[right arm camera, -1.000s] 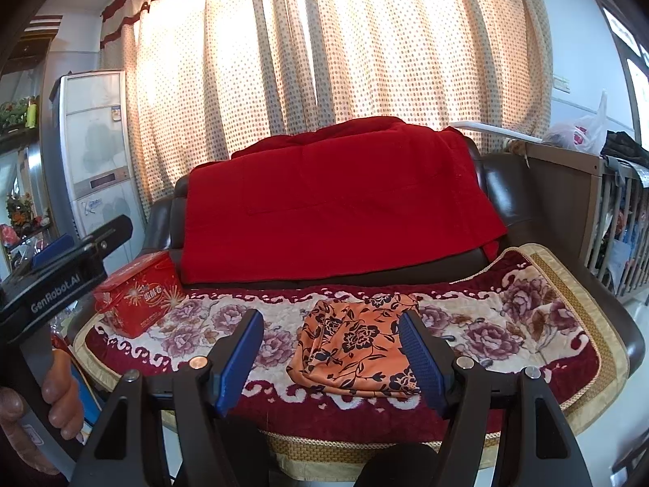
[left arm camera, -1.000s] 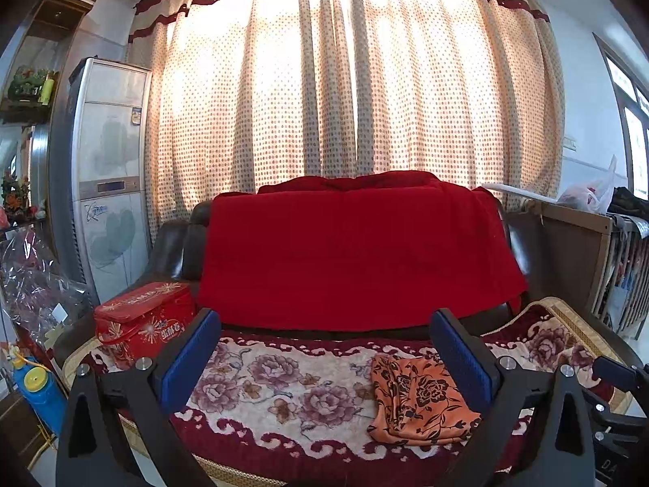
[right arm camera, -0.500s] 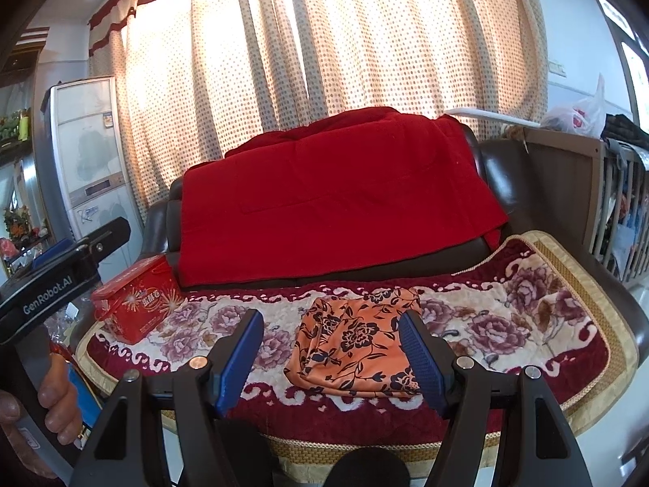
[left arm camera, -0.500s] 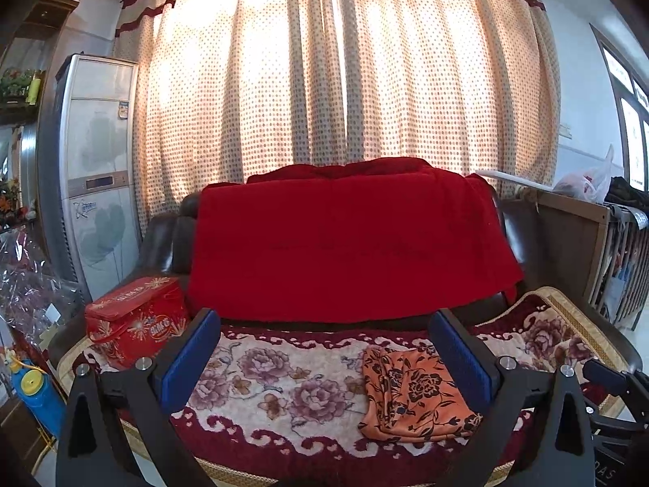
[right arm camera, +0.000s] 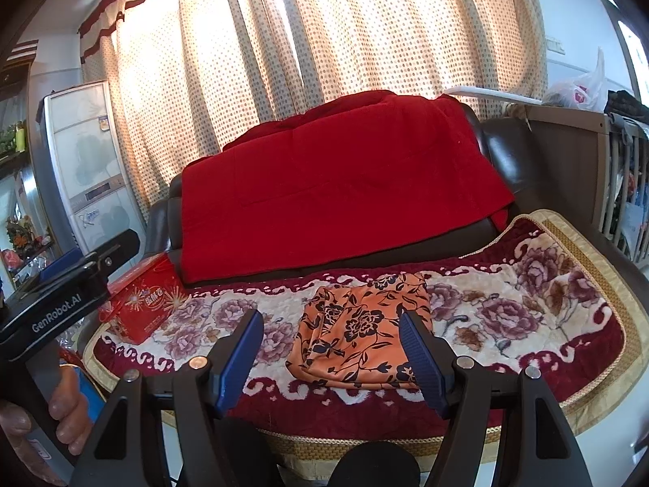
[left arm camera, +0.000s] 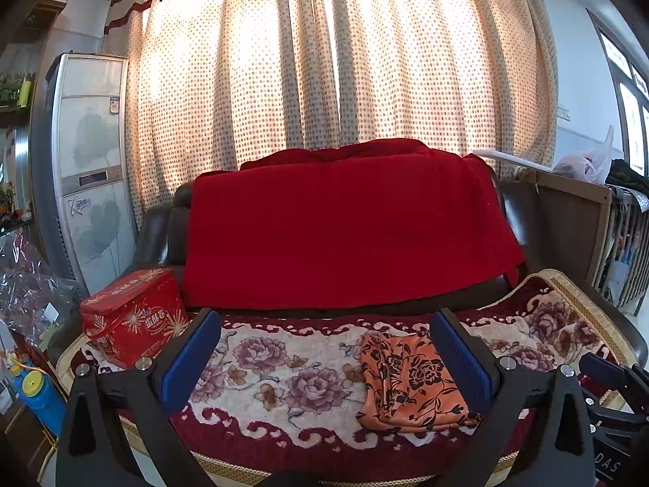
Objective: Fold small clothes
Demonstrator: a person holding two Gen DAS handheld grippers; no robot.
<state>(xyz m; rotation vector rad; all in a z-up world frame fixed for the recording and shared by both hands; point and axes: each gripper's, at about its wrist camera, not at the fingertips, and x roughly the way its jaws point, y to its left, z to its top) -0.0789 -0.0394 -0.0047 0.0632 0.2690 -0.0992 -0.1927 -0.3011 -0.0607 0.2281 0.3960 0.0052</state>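
While the orange floral garment (right arm camera: pixel 361 328) lies folded near the sofa seat's (right arm camera: pixel 568 324) front edge, left gripper (left arm camera: pixel 324 359) and right gripper (right arm camera: pixel 330 351) hover wide open, holding nothing.

An orange garment (right arm camera: pixel 357 324) printed with black flowers lies loosely folded and rumpled on the sofa's floral seat cover (right arm camera: pixel 527 304), near the cover's front edge, roughly midway between its side edges.

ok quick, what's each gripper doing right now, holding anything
left gripper: open, holding nothing
right gripper: open, holding nothing; the orange floral garment lies untouched on the sofa beyond it
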